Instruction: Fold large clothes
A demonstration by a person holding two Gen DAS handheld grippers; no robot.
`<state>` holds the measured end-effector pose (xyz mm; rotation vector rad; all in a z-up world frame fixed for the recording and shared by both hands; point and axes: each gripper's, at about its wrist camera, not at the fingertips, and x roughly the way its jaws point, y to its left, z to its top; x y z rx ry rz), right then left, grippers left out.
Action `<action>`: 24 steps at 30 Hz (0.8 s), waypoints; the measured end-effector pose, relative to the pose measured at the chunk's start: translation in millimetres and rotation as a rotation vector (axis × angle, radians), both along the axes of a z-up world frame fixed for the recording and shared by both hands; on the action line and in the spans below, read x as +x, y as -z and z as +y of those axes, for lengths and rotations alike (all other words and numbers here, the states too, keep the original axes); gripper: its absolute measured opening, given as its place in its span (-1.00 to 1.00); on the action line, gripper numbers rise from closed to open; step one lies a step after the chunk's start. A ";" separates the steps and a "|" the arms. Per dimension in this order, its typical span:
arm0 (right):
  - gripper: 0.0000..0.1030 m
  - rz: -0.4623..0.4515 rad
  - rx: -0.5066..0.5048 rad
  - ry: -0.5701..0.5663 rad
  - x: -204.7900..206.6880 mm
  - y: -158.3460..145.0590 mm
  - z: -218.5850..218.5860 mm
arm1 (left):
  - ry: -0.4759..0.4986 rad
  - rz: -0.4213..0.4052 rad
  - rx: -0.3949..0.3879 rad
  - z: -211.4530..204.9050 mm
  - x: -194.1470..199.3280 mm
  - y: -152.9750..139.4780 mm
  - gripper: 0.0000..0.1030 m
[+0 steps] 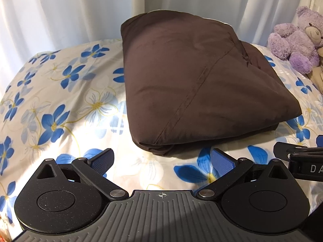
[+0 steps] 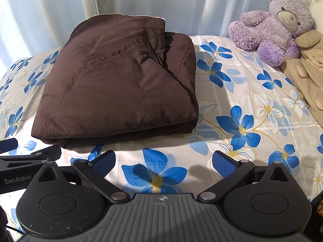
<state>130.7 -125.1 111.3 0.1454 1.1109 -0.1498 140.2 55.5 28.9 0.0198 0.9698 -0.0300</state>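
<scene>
A dark brown garment [image 1: 193, 84] lies folded into a thick rectangular bundle on the flowered bedsheet [image 1: 60, 104]. It also shows in the right wrist view [image 2: 121, 84], left of centre. My left gripper [image 1: 162, 161] is open and empty, just in front of the bundle's near edge, apart from it. My right gripper [image 2: 164, 163] is open and empty, over the sheet in front of and to the right of the bundle. The left gripper's body shows at the left edge of the right wrist view [image 2: 26, 161].
A purple teddy bear [image 2: 276, 26] and a beige plush toy [image 2: 306, 68] sit at the back right of the bed. White curtains [image 1: 80, 10] hang behind the bed. The flowered sheet [image 2: 242, 104] shows to the right of the bundle.
</scene>
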 end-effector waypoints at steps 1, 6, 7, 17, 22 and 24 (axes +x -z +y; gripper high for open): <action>0.98 0.000 -0.001 0.002 0.2 0.0 -0.2 | 0.000 0.001 0.000 0.1 0.1 0.1 1.00; 0.98 0.003 0.001 0.012 1.4 -0.1 -1.8 | 0.003 0.002 0.000 1.4 0.6 0.4 1.00; 0.98 0.001 0.001 0.011 1.4 -0.4 -2.7 | 0.004 0.001 0.001 1.7 0.6 0.0 1.00; 0.98 -0.003 -0.004 0.008 0.1 -0.9 -1.0 | 0.016 -0.003 0.006 -0.2 0.0 -1.5 1.00; 0.98 -0.009 -0.006 0.017 -1.1 -2.1 -2.9 | 0.020 -0.004 0.007 -1.0 -0.6 -1.9 1.00; 0.98 -0.009 -0.005 0.020 -1.7 -2.5 -3.4 | 0.021 -0.004 0.008 -1.4 -0.7 -2.0 1.00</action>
